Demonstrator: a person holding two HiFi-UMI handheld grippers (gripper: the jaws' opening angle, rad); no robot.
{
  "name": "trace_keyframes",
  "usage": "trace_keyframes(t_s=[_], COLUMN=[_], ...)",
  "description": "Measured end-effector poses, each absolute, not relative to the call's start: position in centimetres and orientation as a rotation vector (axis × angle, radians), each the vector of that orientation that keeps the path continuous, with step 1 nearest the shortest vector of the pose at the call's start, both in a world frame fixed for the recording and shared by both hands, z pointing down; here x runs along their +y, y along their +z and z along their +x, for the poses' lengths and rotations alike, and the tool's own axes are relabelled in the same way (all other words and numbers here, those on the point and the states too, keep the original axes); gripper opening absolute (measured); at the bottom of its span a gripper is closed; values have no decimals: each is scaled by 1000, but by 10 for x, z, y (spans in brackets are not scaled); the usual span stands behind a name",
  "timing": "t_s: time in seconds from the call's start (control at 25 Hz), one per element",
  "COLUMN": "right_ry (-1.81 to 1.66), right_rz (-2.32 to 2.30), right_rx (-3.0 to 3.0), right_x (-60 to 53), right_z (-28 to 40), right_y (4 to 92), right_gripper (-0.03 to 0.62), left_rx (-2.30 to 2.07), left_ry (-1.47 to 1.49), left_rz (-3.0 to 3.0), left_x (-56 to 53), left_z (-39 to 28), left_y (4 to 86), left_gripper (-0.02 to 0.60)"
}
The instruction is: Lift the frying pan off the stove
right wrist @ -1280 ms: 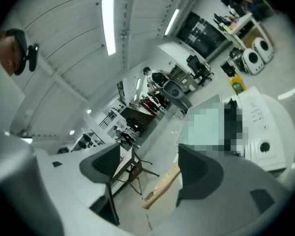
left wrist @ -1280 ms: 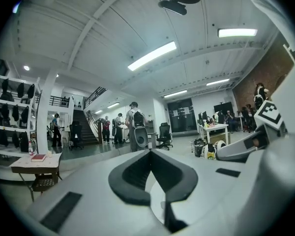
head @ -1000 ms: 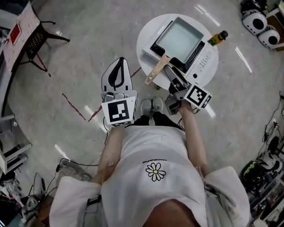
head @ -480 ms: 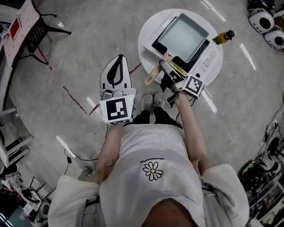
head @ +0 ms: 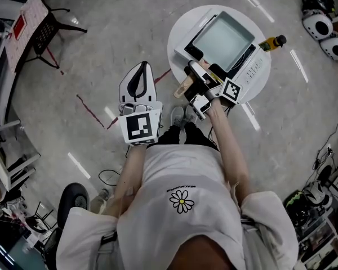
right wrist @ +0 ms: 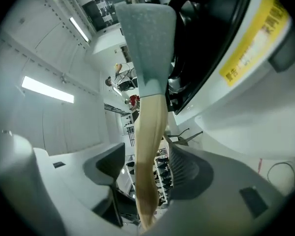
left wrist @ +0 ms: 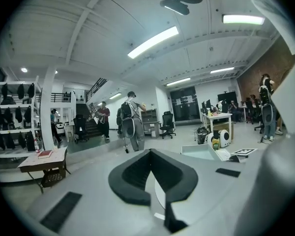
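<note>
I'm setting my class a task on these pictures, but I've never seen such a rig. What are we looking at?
No robot: a person holds a two-fingered gripper in each hand. The head view looks down from a camera on the person's head; the two gripper views come from cameras riding on each gripper. On a round table sits a stove with a square pan on it, a bottle beside. The left gripper is empty, fingers together, over the floor. The right gripper's fingers are closing around the pan's wooden handle, with a gap on one side.
</note>
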State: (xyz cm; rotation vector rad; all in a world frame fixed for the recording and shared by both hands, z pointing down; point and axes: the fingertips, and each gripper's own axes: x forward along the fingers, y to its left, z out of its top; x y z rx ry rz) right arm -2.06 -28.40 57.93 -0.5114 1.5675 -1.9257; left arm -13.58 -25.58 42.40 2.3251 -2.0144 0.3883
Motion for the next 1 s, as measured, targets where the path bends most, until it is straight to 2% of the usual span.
trace_keyframes(t_s=[0.28,0.44,1.0], right_ry=[-1948,-1966,-1959], right_rz=[-478,-501,-568], right_rx=[1548,1563,1667], right_x=[-286,-285,-286], right_z=[-28,-29,-28], right_y=[579,582,580], right_gripper=[175,65,35], left_rx=[-2024,-2031,-2021], left_ry=[397,397,397], left_rz=[2298,2284,2278], left_x=[-254,-253,-250], left_z=[-140,-143,-141], left_y=[428,429,432], left_gripper=[0,0,0])
